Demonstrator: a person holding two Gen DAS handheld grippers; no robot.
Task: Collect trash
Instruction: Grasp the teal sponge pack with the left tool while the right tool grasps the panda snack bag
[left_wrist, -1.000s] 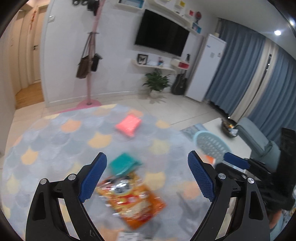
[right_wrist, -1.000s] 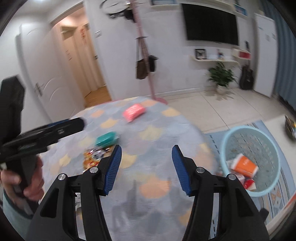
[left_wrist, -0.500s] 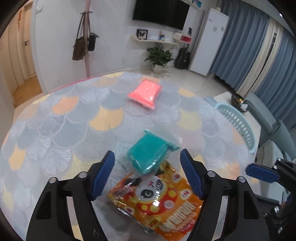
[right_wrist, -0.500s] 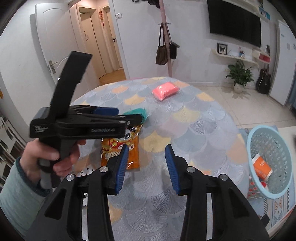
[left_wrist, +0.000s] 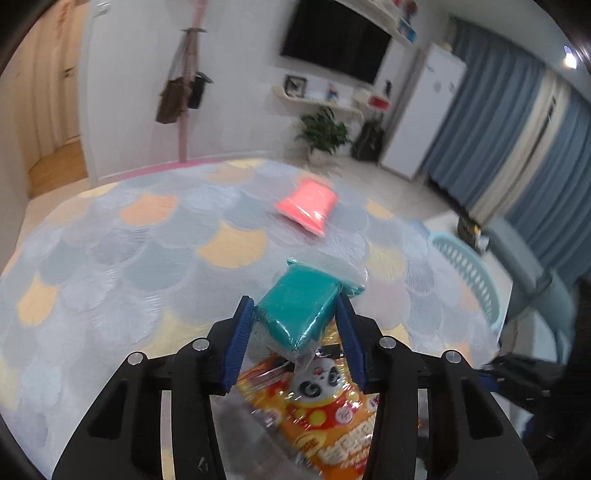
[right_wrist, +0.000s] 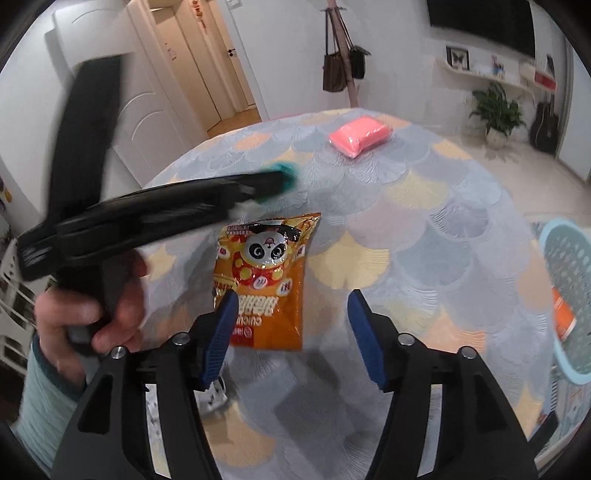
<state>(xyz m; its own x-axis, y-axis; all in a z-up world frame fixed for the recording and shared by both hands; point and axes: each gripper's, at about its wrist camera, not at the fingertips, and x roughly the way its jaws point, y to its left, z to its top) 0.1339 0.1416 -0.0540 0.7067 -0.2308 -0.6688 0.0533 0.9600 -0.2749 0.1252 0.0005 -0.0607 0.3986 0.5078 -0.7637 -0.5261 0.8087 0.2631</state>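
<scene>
My left gripper (left_wrist: 295, 314) is shut on a teal wrapped packet (left_wrist: 299, 306), held just above the table; the packet also shows in the right wrist view (right_wrist: 286, 175), at the tip of that gripper. An orange panda snack bag (left_wrist: 328, 417) lies under it and shows flat in the right wrist view (right_wrist: 266, 284). My right gripper (right_wrist: 290, 314) is open and empty, just over the bag's near end. A pink packet (left_wrist: 308, 208) lies farther back on the table, also in the right wrist view (right_wrist: 360, 134).
The round table (right_wrist: 424, 236) has a scale-pattern cloth. A light blue basket (right_wrist: 569, 295) with an orange item stands on the floor at the right; its rim shows in the left wrist view (left_wrist: 465, 266). A white patterned object (right_wrist: 216, 397) lies near the table's front edge.
My left gripper moved forward and closed on the teal packet. My right gripper opened wider and moved down over the snack bag.
</scene>
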